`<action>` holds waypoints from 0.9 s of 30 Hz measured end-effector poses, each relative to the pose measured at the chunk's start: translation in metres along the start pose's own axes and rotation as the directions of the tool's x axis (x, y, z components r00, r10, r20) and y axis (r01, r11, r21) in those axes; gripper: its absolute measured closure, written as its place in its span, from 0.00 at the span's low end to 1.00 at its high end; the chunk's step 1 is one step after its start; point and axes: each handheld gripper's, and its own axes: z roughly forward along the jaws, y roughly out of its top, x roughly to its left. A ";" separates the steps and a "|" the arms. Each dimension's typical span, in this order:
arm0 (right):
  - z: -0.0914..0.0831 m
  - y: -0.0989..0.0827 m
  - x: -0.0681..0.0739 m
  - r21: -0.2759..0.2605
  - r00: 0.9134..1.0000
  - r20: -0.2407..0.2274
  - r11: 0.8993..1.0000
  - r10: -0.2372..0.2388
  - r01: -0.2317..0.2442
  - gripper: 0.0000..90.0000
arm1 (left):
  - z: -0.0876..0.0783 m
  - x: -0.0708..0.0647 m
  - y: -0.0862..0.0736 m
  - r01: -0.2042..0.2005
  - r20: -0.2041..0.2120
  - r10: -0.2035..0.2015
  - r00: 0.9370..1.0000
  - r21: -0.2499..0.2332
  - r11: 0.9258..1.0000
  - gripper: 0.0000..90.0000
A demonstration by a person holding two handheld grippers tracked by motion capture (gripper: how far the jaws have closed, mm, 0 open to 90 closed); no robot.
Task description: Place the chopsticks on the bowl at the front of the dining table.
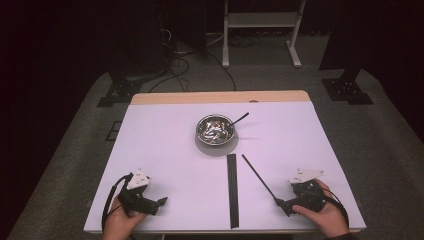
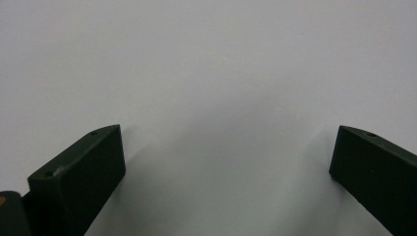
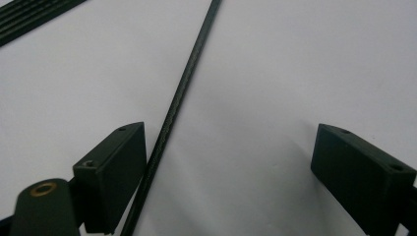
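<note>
High view: 1 chopstick (image 1: 258, 178) lies loose on the desk (image 1: 165, 150) between the spread right tongs (image 1: 287, 206) — not yet gripped; left tongs (image 1: 161, 202) are apart, empty — pickup remains.

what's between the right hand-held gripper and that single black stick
Nothing visible. The right hand-held gripper is open, and the single black stick already lies on the white table between its jaws, close beside the left jaw.
</note>
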 end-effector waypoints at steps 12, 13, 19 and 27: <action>-0.005 -0.005 -0.015 0.003 0.999 0.035 0.999 0.038 -0.038 0.14 | 0.000 0.000 0.000 0.000 0.000 0.000 1.000 0.000 1.000 0.00; -0.005 -0.005 -0.017 0.002 0.998 0.037 0.999 0.043 -0.043 0.13 | 0.000 0.000 0.000 0.000 0.000 0.000 1.000 0.000 1.000 0.00; -0.006 -0.006 -0.023 0.004 0.997 0.050 0.999 0.053 -0.054 0.13 | 0.000 0.000 0.000 0.000 0.000 0.000 1.000 0.000 1.000 0.00; -0.009 -0.009 -0.036 0.001 0.994 0.076 0.997 0.083 -0.083 0.14 | 0.000 0.000 0.000 0.000 0.000 0.000 1.000 0.000 1.000 0.00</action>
